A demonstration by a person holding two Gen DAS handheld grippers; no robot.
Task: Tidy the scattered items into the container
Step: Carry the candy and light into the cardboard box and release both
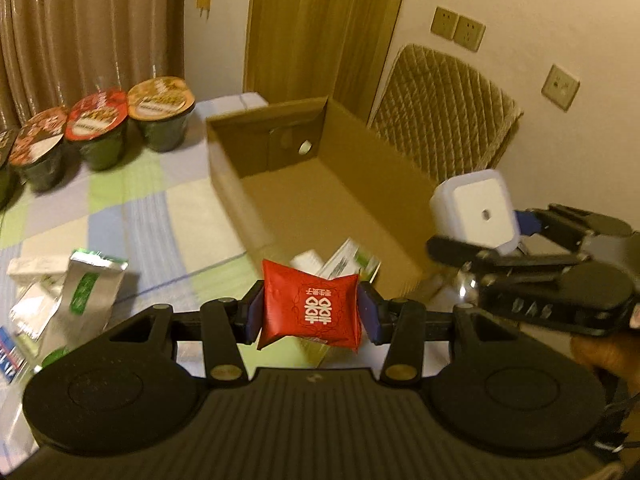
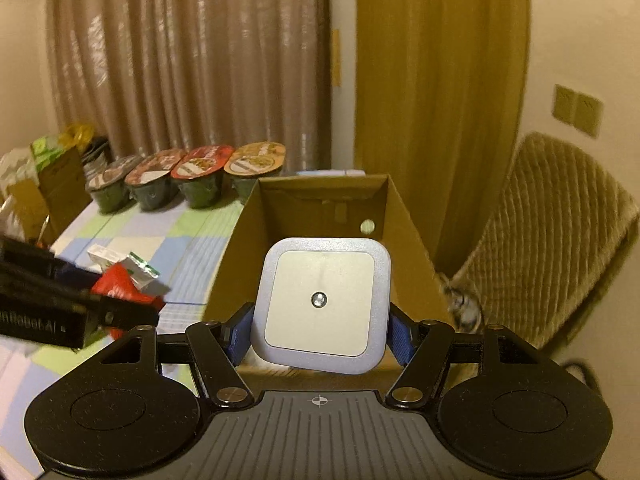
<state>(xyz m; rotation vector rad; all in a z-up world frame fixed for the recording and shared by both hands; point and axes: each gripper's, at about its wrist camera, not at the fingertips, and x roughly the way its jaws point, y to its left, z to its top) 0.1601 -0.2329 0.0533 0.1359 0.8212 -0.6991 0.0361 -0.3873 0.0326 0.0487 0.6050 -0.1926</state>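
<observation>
Now our left tongs [image 1: 311, 309] pinch the red packet [image 1: 311, 307] just short of the cardboard box [image 1: 320, 200]; right tongs [image 2: 320, 334] clamp the white cube [image 2: 322, 304] at its near rim. We'd carry both fwd over the bare floor, then release low.

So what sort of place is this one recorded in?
Most likely a room in a home: floor-length curtains, a padded chair against a wall with sockets, and a table under a checked cloth holding instant noodle cups and a cardboard box.
</observation>
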